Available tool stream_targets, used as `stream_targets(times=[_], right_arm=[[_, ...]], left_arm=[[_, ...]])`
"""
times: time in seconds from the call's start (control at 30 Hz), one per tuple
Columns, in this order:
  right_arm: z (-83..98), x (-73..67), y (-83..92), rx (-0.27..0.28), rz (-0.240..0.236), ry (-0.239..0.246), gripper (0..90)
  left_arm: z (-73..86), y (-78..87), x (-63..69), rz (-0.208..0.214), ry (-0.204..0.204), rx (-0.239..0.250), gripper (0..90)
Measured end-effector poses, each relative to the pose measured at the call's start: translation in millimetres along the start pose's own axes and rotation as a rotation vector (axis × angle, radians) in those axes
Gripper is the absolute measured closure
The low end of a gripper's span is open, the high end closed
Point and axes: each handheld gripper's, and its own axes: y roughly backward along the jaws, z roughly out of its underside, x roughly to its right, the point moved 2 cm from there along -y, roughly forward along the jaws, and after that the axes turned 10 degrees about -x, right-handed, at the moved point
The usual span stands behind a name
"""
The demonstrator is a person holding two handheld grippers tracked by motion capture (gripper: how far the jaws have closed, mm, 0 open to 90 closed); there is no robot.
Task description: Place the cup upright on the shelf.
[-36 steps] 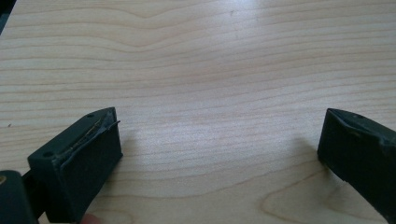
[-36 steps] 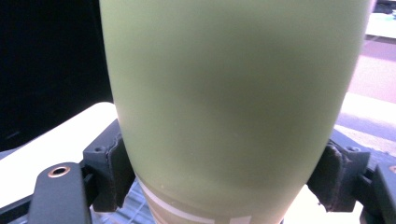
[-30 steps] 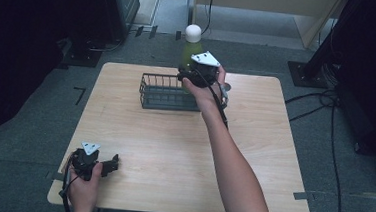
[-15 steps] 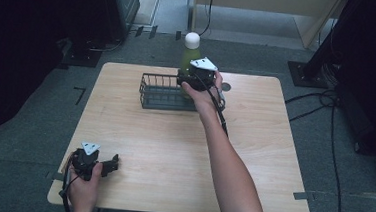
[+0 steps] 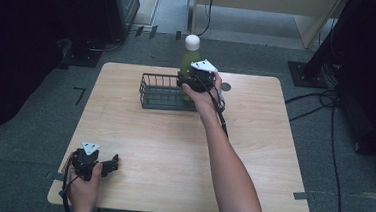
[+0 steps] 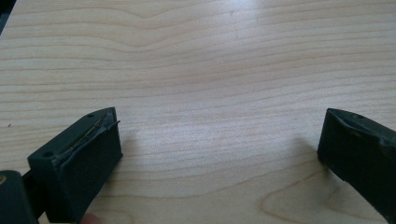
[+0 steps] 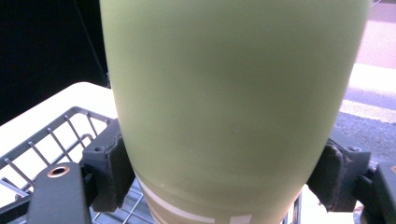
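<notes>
Already the green bottle (image 5: pixel 189 62) is clamped upright by the right gripper's (image 5: pixel 191 82) fingers (image 7: pixel 109 168) over the wire basket (image 5: pixel 159 91), not yet released, while the left gripper's (image 5: pixel 102 164) fingers (image 6: pixel 84 158) are held wide and empty.

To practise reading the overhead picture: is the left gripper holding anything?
No: the left gripper rests low over the bare wooden table with its jaws wide apart and nothing between them.

We note the pale green bottle (image 5: pixel 189 61), white cap, upright at the right end of the wire basket (image 5: pixel 161 91), clamped mid-body.
</notes>
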Motion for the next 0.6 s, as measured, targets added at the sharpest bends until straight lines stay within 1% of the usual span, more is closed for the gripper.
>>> stream_targets(times=[0.3, 0.37, 0.4, 0.47, 0.53, 0.57, 0.6], right_arm=[[-0.5, 1.3, 1.8, -0.016, -0.014, -0.014, 19.2], [-0.6, 1.9, 2.2, -0.019, -0.02, -0.024, 18.3], [-0.6, 2.5, 2.6, -0.022, -0.03, -0.034, 17.1], [-0.8, 3.3, 4.1, -0.025, -0.051, -0.053, 11.7], [-1.4, 3.0, 6.8, -0.029, -0.046, -0.05, 6.5], [-1.7, 2.5, 7.9, -0.036, -0.053, -0.044, 3.0], [-1.8, 1.6, 9.1, -0.044, -0.058, -0.041, 1.3]], left_arm=[[0.0, 0.0, 0.0, 0.0, 0.0, 0.0, 0.0], [0.0, 0.0, 0.0, 0.0, -0.001, 0.0, 0.0], [0.0, 0.0, 0.0, 0.0, 0.0, 0.0, 0.0], [0.0, 0.0, 0.0, 0.0, -0.001, 0.0, 0.0], [0.0, 0.0, 0.0, 0.0, -0.001, 0.0, 0.0], [0.0, 0.0, 0.0, -0.001, -0.001, 0.0, 0.0], [-0.1, 0.0, 0.0, 0.0, -0.001, 0.0, 0.0]])
